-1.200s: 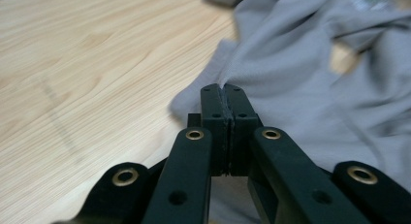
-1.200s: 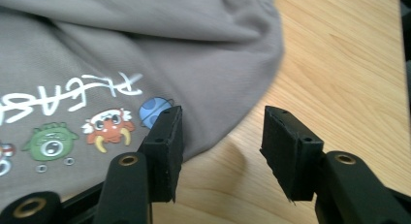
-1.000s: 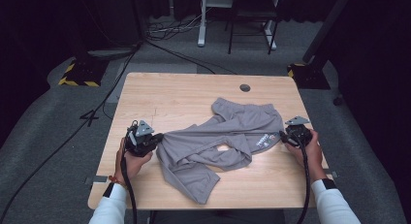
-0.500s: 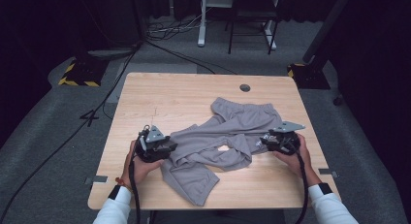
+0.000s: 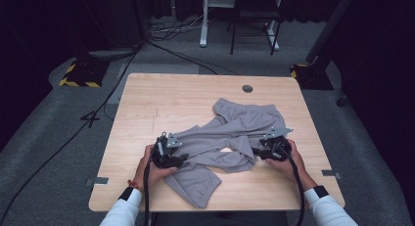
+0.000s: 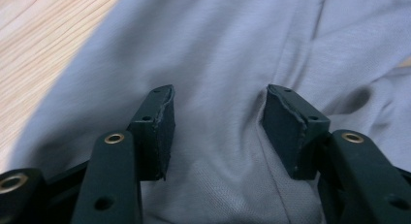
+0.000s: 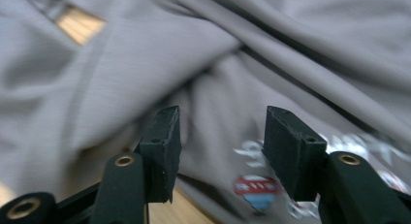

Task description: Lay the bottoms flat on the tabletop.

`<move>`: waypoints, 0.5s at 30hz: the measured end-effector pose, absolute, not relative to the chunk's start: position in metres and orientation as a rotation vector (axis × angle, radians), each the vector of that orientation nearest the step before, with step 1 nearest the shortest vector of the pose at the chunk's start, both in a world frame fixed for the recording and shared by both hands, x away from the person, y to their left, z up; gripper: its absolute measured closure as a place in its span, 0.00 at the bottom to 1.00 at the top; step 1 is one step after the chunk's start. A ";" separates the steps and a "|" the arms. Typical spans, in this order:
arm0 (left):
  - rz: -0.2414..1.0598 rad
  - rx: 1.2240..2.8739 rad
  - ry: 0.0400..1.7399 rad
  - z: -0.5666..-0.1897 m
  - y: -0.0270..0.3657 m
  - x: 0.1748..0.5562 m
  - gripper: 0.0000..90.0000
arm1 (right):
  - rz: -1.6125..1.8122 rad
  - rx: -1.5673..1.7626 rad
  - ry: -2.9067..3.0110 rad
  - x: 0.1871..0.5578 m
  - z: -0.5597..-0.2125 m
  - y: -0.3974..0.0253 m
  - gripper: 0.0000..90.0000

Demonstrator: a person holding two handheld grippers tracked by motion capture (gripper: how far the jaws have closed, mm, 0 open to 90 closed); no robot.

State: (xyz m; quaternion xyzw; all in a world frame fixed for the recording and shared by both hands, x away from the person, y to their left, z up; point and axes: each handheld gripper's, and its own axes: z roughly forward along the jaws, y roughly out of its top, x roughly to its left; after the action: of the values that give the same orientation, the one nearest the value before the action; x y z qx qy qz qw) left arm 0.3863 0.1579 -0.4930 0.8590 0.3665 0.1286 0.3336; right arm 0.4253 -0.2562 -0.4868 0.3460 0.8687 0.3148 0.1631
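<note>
Grey sweatpants [image 5: 230, 133] lie crumpled across the middle of the wooden table [image 5: 161, 99], legs trailing toward the front left. My left gripper [image 5: 180, 159] rests at the left edge of one leg; in the left gripper view its jaws stand apart over the grey cloth [image 6: 218, 64], and my left gripper [image 6: 218, 127] is open. My right gripper [image 5: 258, 151] sits at the pants' right side. In the right gripper view my right gripper [image 7: 222, 146] is open above folded fabric [image 7: 145, 54] with a small red, white and blue logo [image 7: 257, 191].
The table's front edge [image 5: 215, 209] lies near the person's white sleeves. A round cable hole [image 5: 247, 88] sits at the back right. Cables trail from both grippers toward the front. Desk legs and floor cables stand behind the table.
Both grippers have moved inward onto the pants, left one rightward and right one leftward. The fabric has bunched toward the middle and front.
</note>
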 end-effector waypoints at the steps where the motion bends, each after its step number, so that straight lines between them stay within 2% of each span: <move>1: 0.341 2.232 0.970 -0.493 0.161 0.387 0.51 | 0.886 1.014 2.466 0.427 -0.486 -0.262 0.53; 6: 0.349 2.238 0.992 -0.492 0.177 0.386 0.52 | 0.829 1.150 2.392 0.434 -0.486 -0.299 0.52; 15: 0.341 2.232 1.016 -0.491 0.195 0.377 0.52 | 0.707 1.200 2.302 0.439 -0.483 -0.321 0.52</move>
State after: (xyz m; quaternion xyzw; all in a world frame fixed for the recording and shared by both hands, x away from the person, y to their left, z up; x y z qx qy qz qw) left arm 0.3772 0.1949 -0.4906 0.8520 0.3880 0.1303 0.3265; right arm 0.4394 -0.3213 -0.4829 0.4347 0.8340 0.2560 0.2235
